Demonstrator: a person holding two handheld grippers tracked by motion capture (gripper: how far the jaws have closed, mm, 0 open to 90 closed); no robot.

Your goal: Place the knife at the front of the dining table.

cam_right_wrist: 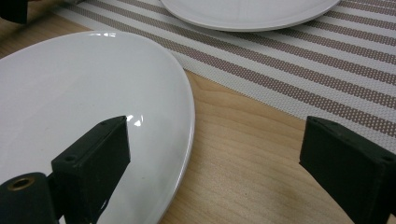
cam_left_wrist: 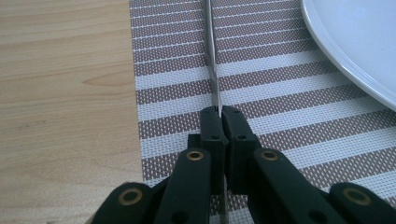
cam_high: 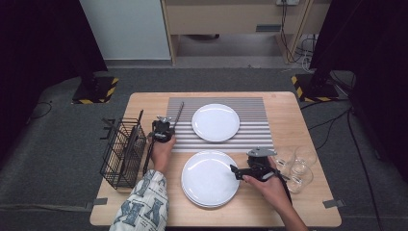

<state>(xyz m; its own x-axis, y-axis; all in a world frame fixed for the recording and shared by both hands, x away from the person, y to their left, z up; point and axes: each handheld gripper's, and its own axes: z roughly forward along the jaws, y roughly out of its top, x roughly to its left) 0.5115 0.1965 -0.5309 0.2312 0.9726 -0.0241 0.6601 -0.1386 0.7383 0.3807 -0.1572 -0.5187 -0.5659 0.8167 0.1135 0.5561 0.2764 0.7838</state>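
A thin metal utensil [cam_left_wrist: 211, 56] lies along the left part of the striped placemat [cam_left_wrist: 280, 84], and my left gripper [cam_left_wrist: 219, 114] is shut on its near end. From above, the utensil [cam_high: 178, 113] points away from the left gripper [cam_high: 166, 129] toward the far edge of the placemat [cam_high: 250, 137]. My right gripper [cam_right_wrist: 219, 144] is open and low. One jaw is over the rim of the near white plate [cam_right_wrist: 70, 88], the other over bare wood. In the high view the right gripper [cam_high: 234, 171] is at the right edge of the near plate stack [cam_high: 209, 179].
A second white plate [cam_high: 215, 122] rests on the placemat, at the right of the left gripper view [cam_left_wrist: 359, 42]. A black wire basket [cam_high: 123, 151] stands at the table's left edge. Several clear glasses [cam_high: 298, 168] sit at the right, behind the right hand.
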